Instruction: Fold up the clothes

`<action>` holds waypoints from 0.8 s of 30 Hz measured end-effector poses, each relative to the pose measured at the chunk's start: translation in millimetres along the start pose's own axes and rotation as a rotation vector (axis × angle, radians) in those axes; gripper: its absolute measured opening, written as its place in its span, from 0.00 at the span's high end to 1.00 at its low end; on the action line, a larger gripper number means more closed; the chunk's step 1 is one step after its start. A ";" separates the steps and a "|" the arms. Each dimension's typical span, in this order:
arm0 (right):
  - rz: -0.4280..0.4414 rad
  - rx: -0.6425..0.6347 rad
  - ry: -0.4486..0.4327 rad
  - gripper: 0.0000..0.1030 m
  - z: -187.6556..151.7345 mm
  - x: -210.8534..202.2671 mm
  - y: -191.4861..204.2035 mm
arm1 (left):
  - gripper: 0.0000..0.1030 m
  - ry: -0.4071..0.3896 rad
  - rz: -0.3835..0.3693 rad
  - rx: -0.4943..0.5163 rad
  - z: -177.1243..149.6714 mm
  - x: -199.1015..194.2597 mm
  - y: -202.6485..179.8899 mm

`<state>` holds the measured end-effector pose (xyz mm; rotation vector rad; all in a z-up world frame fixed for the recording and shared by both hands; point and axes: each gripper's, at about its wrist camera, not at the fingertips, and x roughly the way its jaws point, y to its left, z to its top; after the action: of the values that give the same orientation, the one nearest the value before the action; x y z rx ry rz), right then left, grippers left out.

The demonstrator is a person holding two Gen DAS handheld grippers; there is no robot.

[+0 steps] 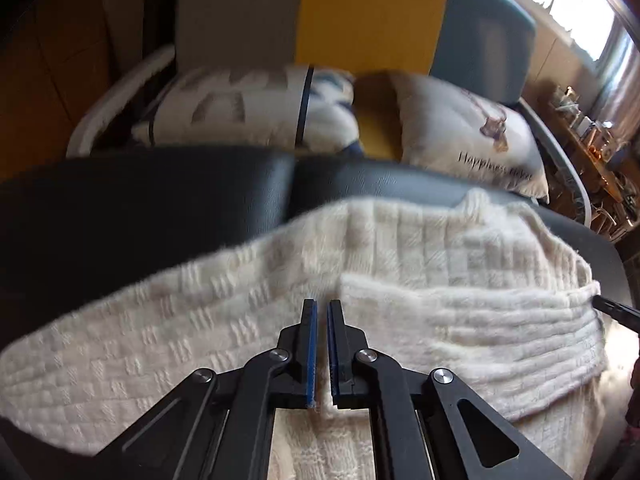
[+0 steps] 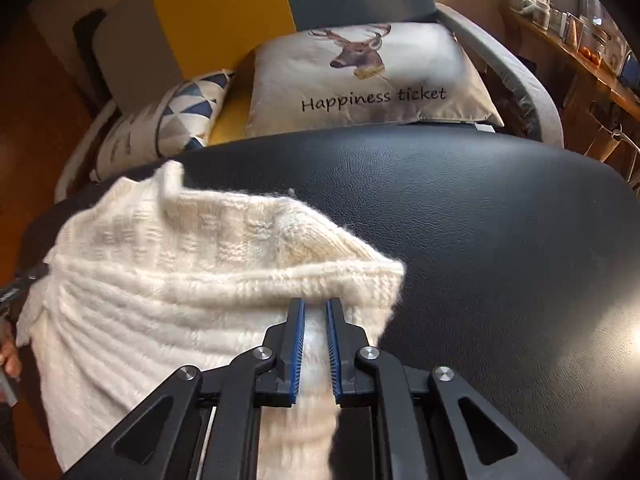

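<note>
The left tongs stand nearly clenched just over a cream knit sweater, a thin slit between the blue pads and no cloth clearly caught, while the right tongs grip a ribbed band of the same sweater between their pads. The sweater lies on a black leather surface, partly folded, its long axis running left to right across both views, its near part cut off by the frames' lower edges. Beyond sit a deer-print pillow and a triangle-patterned pillow; the left view is blurred.
</note>
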<state>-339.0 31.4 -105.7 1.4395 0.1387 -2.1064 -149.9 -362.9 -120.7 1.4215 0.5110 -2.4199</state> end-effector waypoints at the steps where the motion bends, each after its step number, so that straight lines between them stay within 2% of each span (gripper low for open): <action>1: 0.027 -0.030 -0.001 0.89 -6.6 -9.2 3.3 | 0.95 0.005 -0.014 -0.008 -1.4 1.0 2.3; 5: 0.058 -0.131 0.009 0.88 -36.6 -32.5 17.0 | 0.95 0.015 -0.030 -0.031 -4.3 4.4 7.2; 7: 0.084 -0.128 0.007 0.88 -44.8 -31.2 19.6 | 0.95 0.019 -0.026 -0.032 -6.2 7.6 8.1; 8: 0.072 -0.139 0.030 0.88 -47.8 -25.0 21.8 | 0.95 0.019 -0.024 -0.034 -7.2 7.5 7.9; 11: -0.070 -0.227 0.153 0.88 -65.4 4.6 28.0 | 0.94 0.019 0.003 -0.026 -10.3 3.1 5.1; 13: -0.088 -0.248 0.142 0.89 -68.8 0.9 28.9 | 0.94 0.023 0.066 -0.025 -11.8 0.7 6.3; 14: -0.090 -0.243 0.146 0.89 -69.2 -0.3 28.1 | 0.94 0.045 0.061 -0.038 -13.0 3.8 10.9; 17: -0.056 -0.223 0.132 0.89 -68.7 -7.6 26.1 | 0.92 0.057 0.008 -0.114 -13.9 0.5 27.6; 19: -0.022 -0.191 0.110 0.88 -64.6 -17.0 23.8 | 0.92 0.029 -0.038 -0.135 -15.5 -13.0 30.5; 21: 0.002 -0.150 0.034 0.88 -55.5 -32.5 21.8 | 0.92 -0.005 -0.087 -0.150 -17.5 -27.9 31.9; 24: 0.000 -0.086 -0.046 0.80 -37.9 -39.6 20.0 | 0.91 -0.023 -0.114 -0.084 -24.2 -38.6 15.0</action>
<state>-287.7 45.5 -81.8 1.3400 0.2090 -2.1057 -106.7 -363.1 -100.1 1.3628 0.6975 -2.4675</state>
